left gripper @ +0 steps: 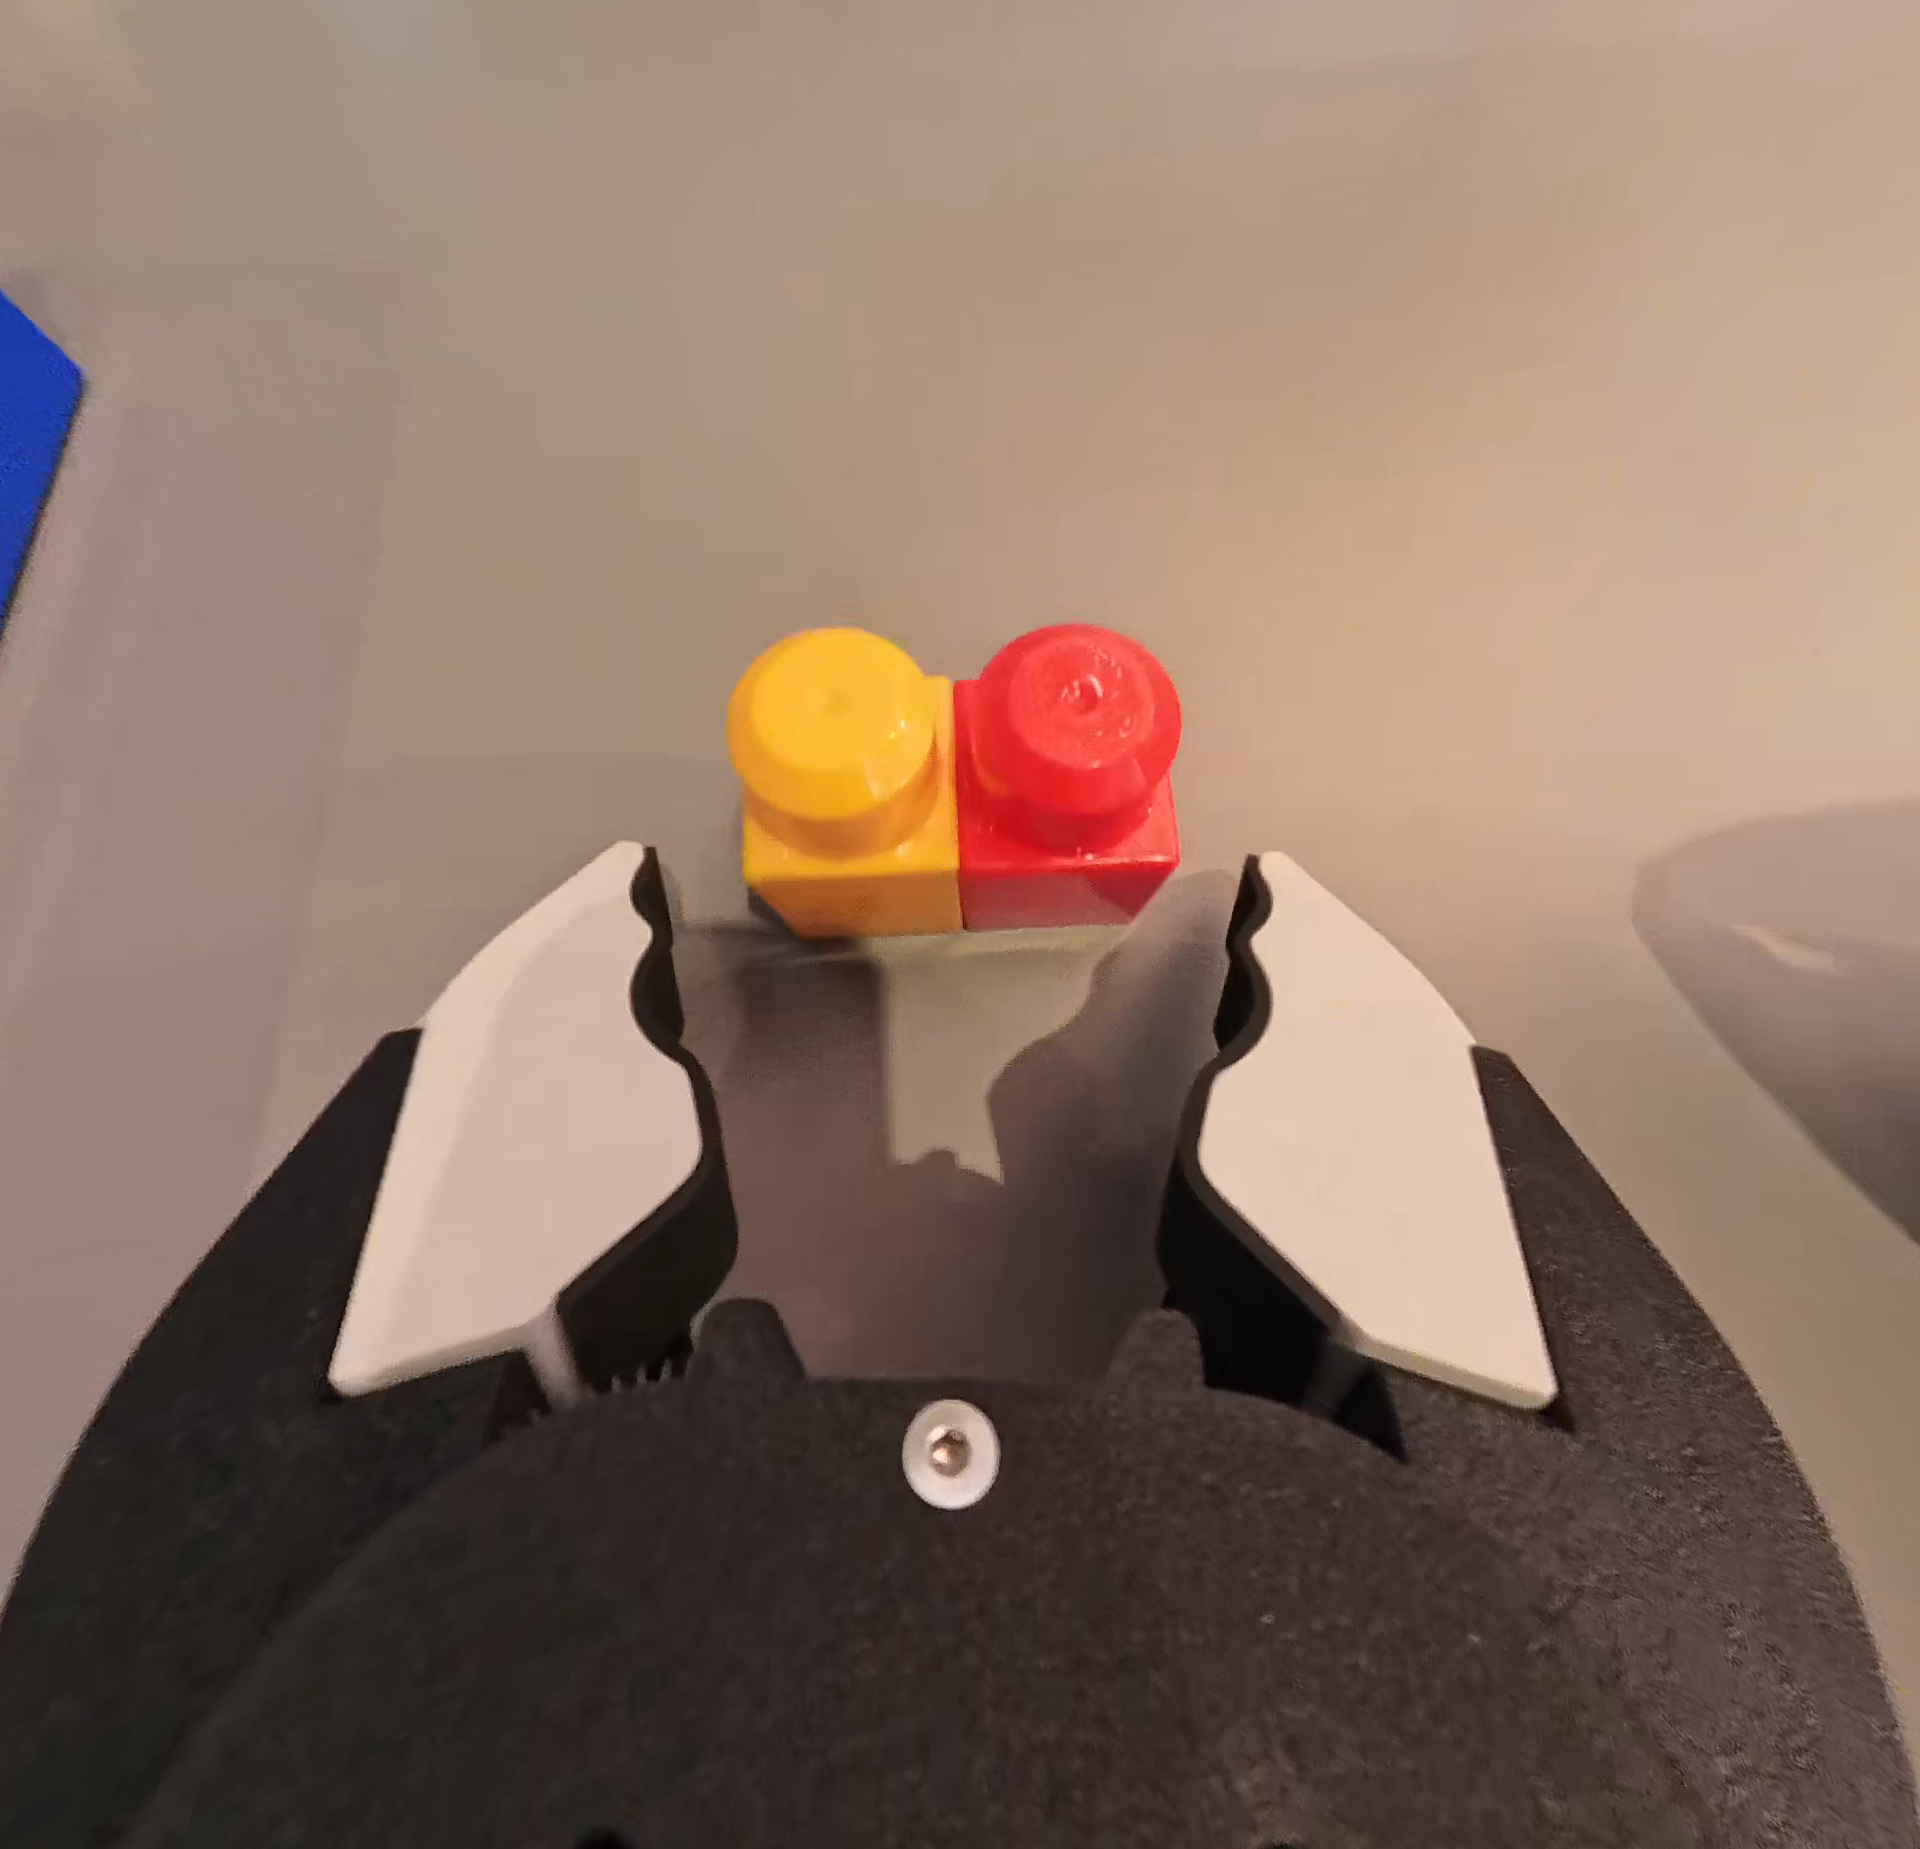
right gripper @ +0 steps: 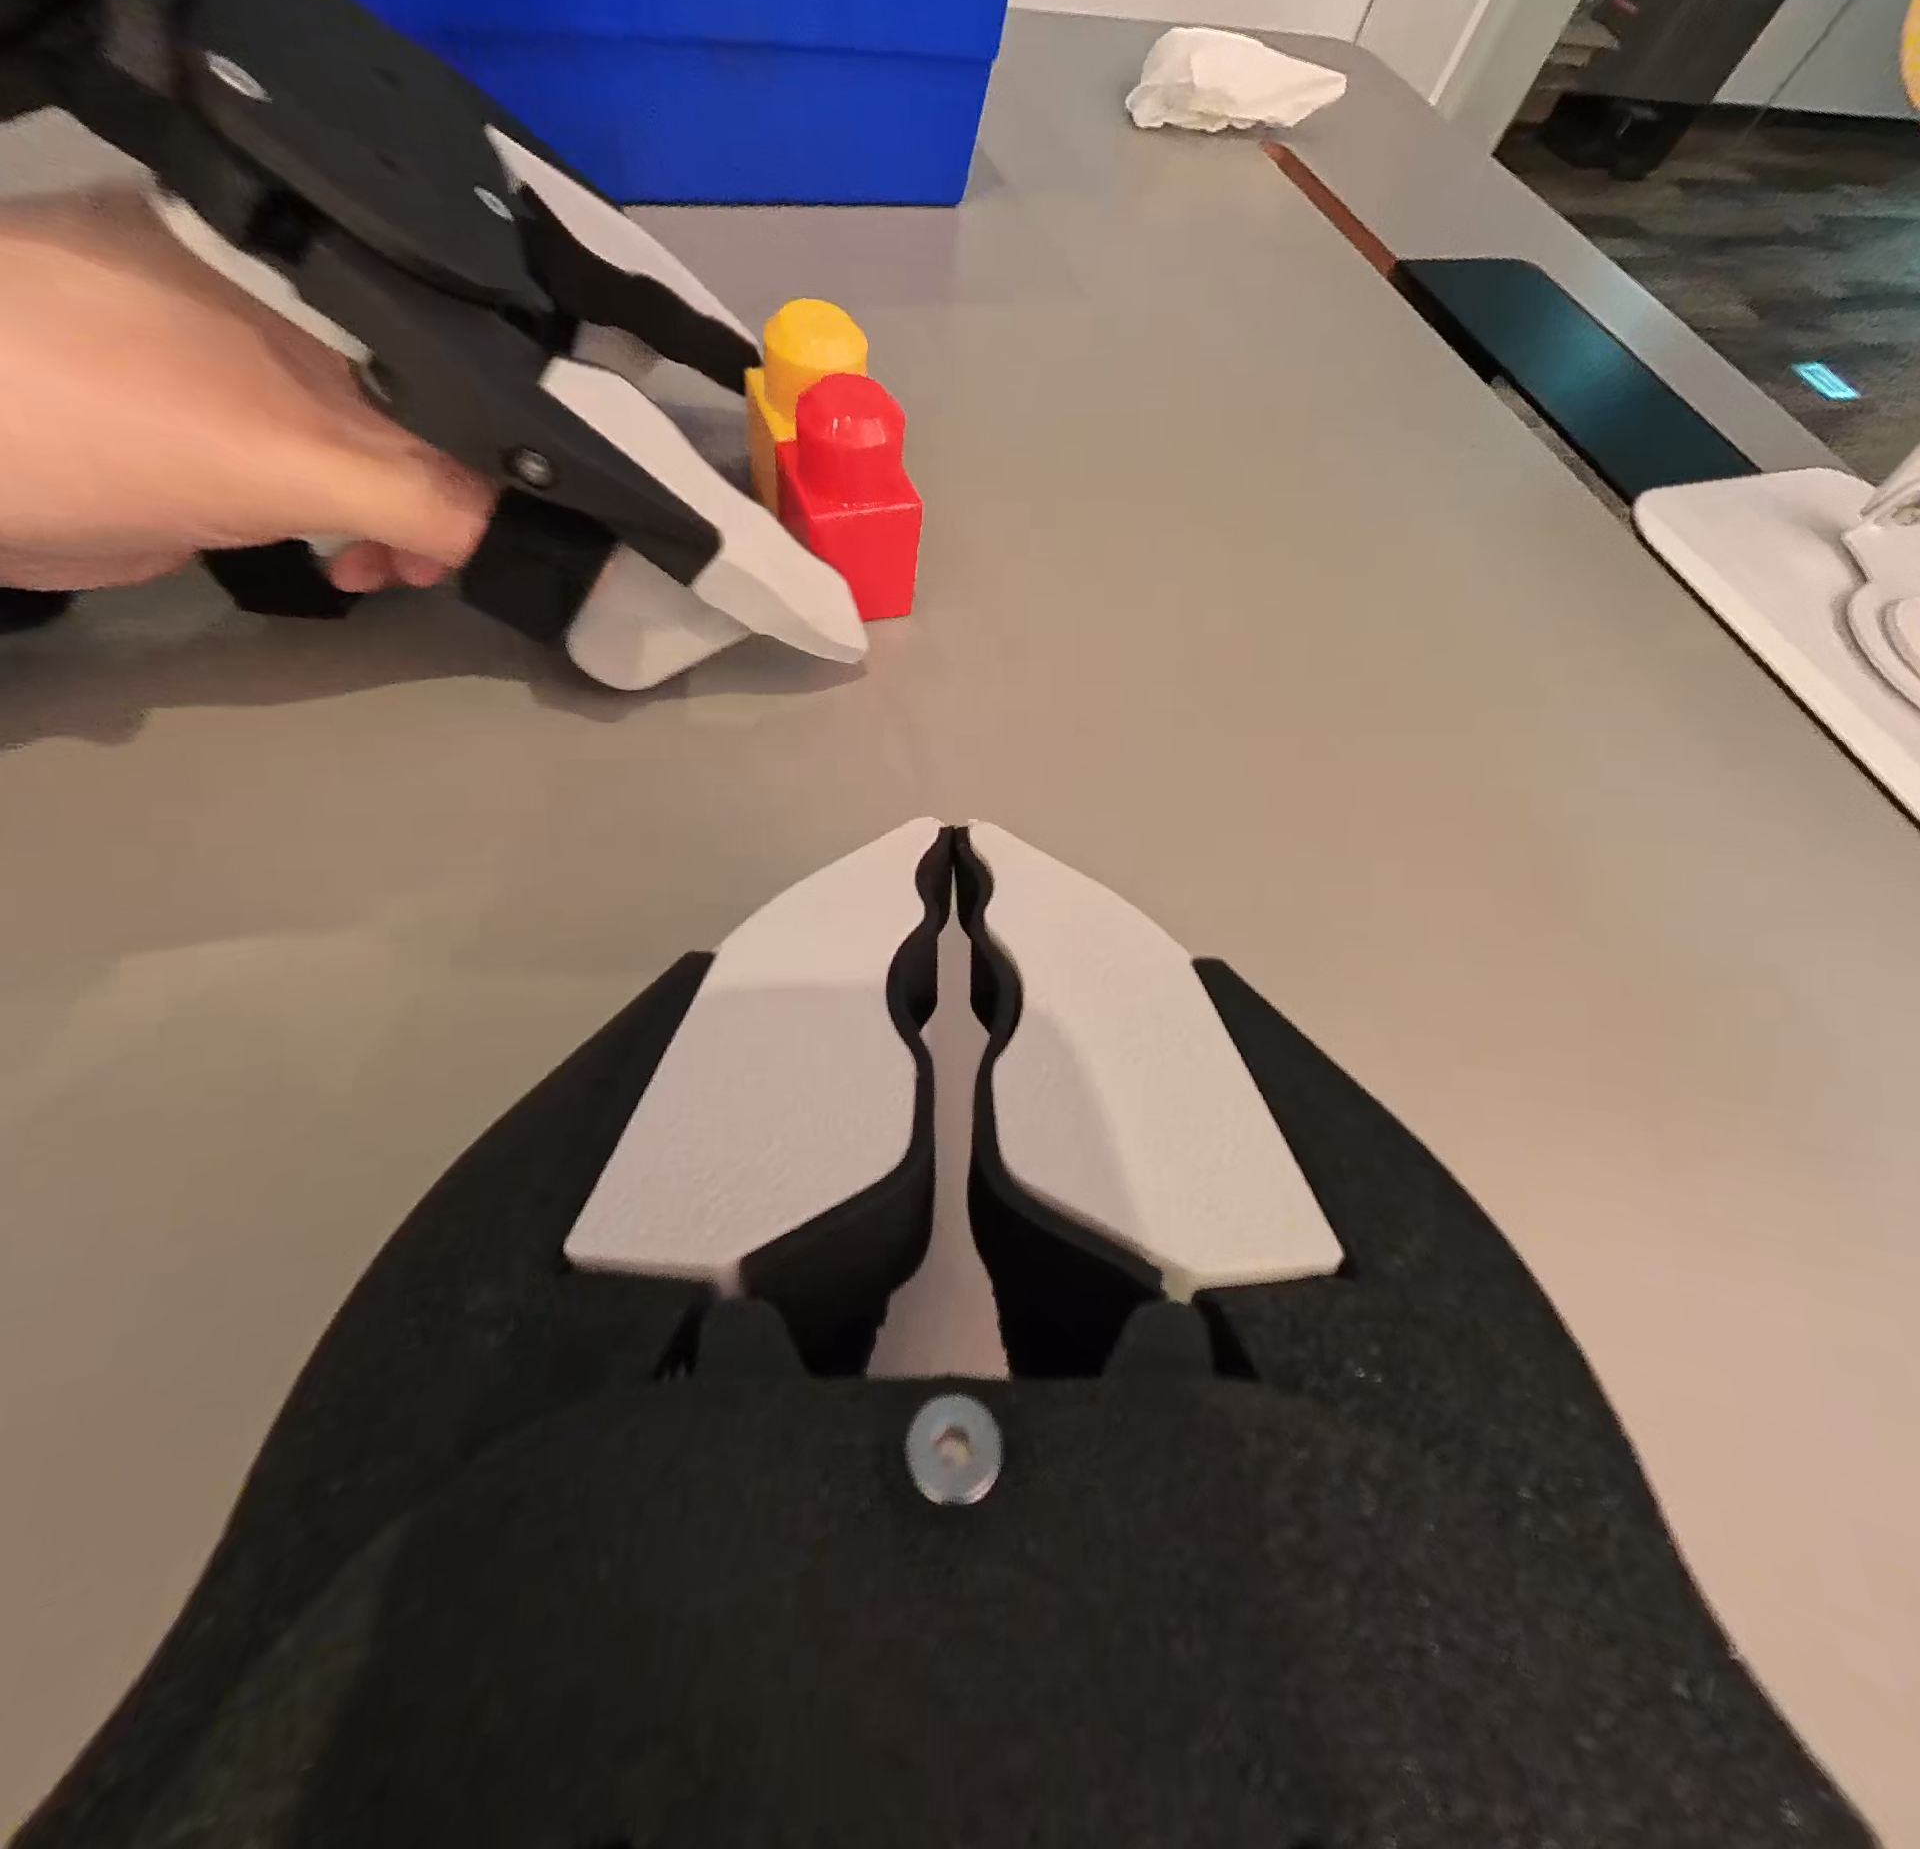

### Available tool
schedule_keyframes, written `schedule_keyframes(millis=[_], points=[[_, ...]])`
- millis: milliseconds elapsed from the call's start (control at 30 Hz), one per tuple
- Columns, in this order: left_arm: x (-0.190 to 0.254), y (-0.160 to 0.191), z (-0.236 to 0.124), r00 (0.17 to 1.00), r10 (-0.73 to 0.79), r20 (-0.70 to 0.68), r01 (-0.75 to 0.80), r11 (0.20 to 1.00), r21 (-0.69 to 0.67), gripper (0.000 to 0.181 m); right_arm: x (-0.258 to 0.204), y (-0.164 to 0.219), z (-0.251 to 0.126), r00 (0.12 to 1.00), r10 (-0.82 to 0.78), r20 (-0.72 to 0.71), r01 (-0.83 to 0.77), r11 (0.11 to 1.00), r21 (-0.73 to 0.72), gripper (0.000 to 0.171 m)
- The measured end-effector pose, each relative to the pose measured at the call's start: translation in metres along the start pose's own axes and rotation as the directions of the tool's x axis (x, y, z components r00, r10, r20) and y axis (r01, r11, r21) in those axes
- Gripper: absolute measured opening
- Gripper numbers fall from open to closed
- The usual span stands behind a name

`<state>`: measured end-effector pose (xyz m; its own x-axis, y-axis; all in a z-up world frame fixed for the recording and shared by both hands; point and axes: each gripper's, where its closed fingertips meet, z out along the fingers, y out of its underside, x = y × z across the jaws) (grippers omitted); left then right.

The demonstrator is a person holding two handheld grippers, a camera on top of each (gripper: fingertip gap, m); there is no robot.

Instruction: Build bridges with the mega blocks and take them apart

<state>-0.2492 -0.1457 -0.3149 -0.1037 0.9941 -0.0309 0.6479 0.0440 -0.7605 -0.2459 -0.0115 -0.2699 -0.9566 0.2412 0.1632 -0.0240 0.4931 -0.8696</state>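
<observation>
A yellow block [left gripper: 847,812] and a red block [left gripper: 1070,802] stand side by side, touching, on the grey table [left gripper: 1039,397]. Each has one stud on top. My left gripper [left gripper: 951,864] is open and empty, with its fingertips just short of the two blocks, one on each side. In the right wrist view the left gripper [right gripper: 805,495] reaches the yellow block [right gripper: 810,360] and red block [right gripper: 857,500] from the left, held by a hand [right gripper: 156,428]. My right gripper [right gripper: 954,825] is shut and empty, low over the table, well short of the blocks.
A blue bin [right gripper: 727,64] stands at the back of the table; its edge shows in the left wrist view [left gripper: 31,449]. A crumpled white cloth [right gripper: 1231,80] lies far right. A white tray [right gripper: 1787,594] and a dark pad [right gripper: 1558,365] sit at the right edge.
</observation>
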Motion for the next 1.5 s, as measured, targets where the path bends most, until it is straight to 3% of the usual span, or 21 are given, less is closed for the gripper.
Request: schedule_keyframes(millis=[400,633,1067,1333,1500], points=[[-0.006,-0.002,0.015,0.995,-0.040,0.090,0.045,0.998,-0.049,0.099,0.004,-0.009,-0.021,0.997,0.066,0.039,-0.069,0.993,0.099,0.000],[-0.002,-0.004,0.015,0.996,-0.038,0.081,0.041,0.998,-0.043,0.088,0.005,-0.009,-0.024,0.996,0.077,0.038,-0.081,0.991,0.109,0.000],[0.000,-0.005,0.014,0.999,0.011,0.041,-0.009,0.999,-0.031,0.083,0.008,-0.008,-0.026,0.996,0.082,0.031,-0.085,0.991,0.107,0.000],[0.008,0.000,0.000,0.982,0.183,-0.039,-0.183,0.983,0.006,0.083,0.004,-0.005,-0.024,0.995,0.084,0.056,-0.089,0.992,0.090,0.000],[0.035,0.019,-0.023,0.944,0.220,-0.247,-0.222,0.975,0.018,0.083,-0.017,-0.004,-0.010,0.974,0.098,0.205,-0.112,0.992,0.060,0.000]])
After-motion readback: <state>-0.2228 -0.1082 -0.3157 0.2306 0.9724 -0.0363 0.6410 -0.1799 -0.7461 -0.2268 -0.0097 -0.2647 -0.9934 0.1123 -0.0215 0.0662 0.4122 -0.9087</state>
